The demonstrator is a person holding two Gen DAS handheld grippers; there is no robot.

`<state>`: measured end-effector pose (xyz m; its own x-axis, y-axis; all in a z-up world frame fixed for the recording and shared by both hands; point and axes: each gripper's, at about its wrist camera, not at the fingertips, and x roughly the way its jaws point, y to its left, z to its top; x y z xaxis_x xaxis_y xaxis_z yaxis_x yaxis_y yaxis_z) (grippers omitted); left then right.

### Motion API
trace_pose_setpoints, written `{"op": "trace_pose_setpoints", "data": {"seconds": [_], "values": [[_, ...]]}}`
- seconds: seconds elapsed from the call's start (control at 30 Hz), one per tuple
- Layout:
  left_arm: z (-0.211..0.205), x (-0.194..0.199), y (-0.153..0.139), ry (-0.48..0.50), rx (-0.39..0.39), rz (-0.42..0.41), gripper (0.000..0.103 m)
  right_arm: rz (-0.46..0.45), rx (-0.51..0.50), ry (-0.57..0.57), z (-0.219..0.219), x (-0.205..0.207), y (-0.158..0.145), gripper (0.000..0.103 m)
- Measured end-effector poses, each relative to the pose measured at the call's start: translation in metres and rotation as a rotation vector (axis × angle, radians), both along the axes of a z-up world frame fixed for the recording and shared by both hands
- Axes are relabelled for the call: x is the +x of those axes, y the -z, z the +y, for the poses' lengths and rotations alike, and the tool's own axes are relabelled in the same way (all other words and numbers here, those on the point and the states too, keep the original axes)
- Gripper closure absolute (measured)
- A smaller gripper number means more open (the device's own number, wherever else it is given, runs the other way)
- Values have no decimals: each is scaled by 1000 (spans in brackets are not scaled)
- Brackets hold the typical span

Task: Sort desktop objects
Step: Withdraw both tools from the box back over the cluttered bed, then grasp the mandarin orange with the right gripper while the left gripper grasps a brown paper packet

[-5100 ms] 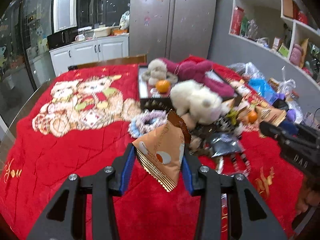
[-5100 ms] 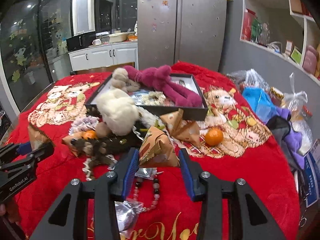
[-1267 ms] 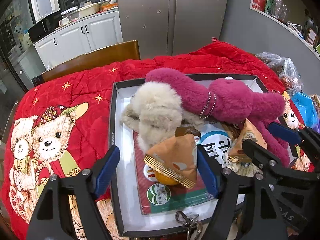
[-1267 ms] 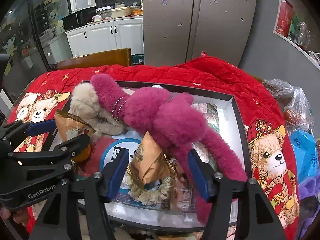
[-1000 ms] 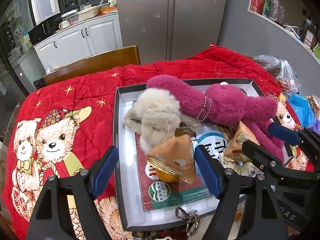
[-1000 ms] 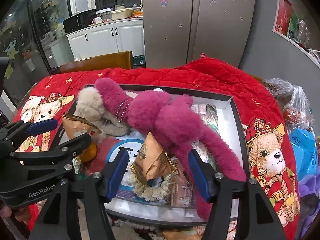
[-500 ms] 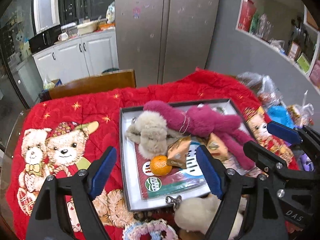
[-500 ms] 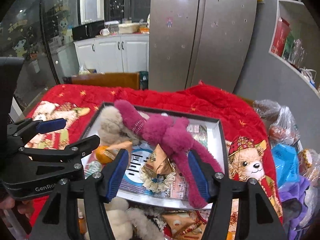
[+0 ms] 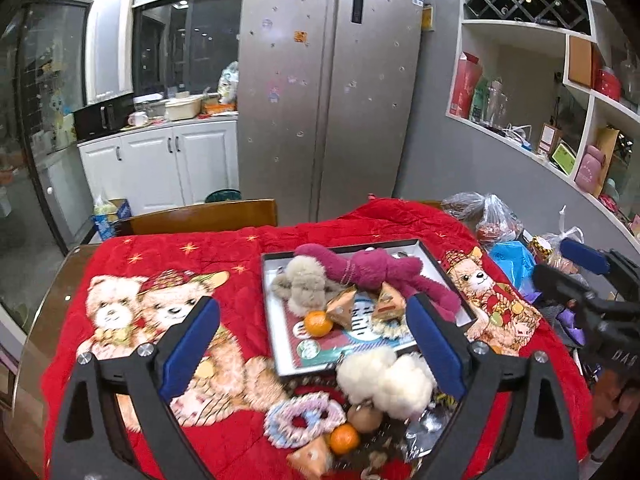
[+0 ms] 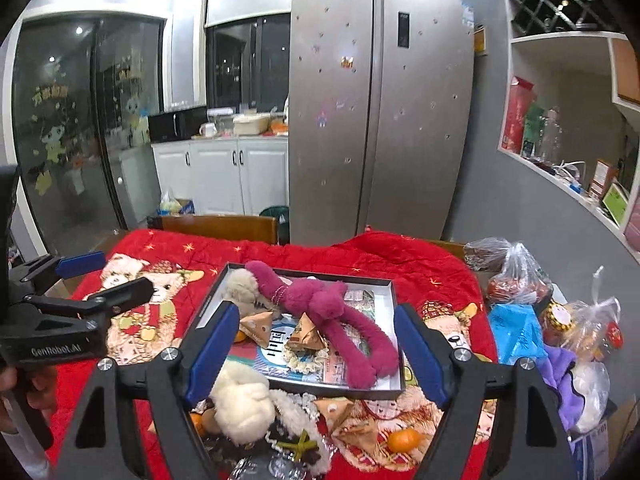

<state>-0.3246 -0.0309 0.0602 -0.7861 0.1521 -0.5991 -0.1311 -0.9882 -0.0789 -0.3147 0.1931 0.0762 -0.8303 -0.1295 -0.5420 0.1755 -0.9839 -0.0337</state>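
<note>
A black-rimmed tray (image 9: 269,312) (image 10: 394,308) sits on the red blanket. It holds a magenta plush (image 9: 376,270) (image 10: 320,300), a beige plush (image 9: 304,284), an orange (image 9: 318,323) and two tan triangular snack packets (image 9: 343,306) (image 10: 308,336). My left gripper (image 9: 312,344) is open and empty, high above the tray's front. My right gripper (image 10: 316,350) is open and empty, also raised above the tray. A white plush (image 9: 384,374) (image 10: 244,404), a pastel scrunchie (image 9: 302,420), oranges (image 9: 344,438) (image 10: 402,440) and more packets (image 9: 310,458) lie in front of the tray.
Plastic bags (image 10: 516,276) and a blue bag (image 9: 514,256) crowd the table's right side. A wooden chair back (image 9: 208,216) stands behind the table, with a fridge (image 9: 324,92) and white cabinets (image 9: 160,164) beyond. The bear-print blanket (image 9: 132,304) covers the left.
Both grippers let go of their snack packets into the tray, opened wide, and pulled back and up away from the tray.
</note>
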Motion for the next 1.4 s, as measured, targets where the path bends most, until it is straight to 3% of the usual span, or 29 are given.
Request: {"op": "trace_pose_setpoints", "data": {"seconds": [0.17,0.27,0.43,0.6,0.73,0.93,1.4], "values": [[-15,42,9,-77,-83,32,6,44,4,1,7,37,0,21],[-24,63,22,-110,-90,25,6,58,7,7,9,59,9,21],[-25,100,67,-100,-84,-30,6,35,61,63,13,91,36,21],[-8,121,119,-34,-39,-77,6,-6,19,77,34,104,70,21],[5,119,146,-21,-51,-142,6,-68,-5,95,46,106,89,21],[6,108,161,-33,-35,-181,6,-64,19,101,48,102,96,21],[2,71,189,-71,-82,-257,6,-220,55,218,92,31,165,21]]}}
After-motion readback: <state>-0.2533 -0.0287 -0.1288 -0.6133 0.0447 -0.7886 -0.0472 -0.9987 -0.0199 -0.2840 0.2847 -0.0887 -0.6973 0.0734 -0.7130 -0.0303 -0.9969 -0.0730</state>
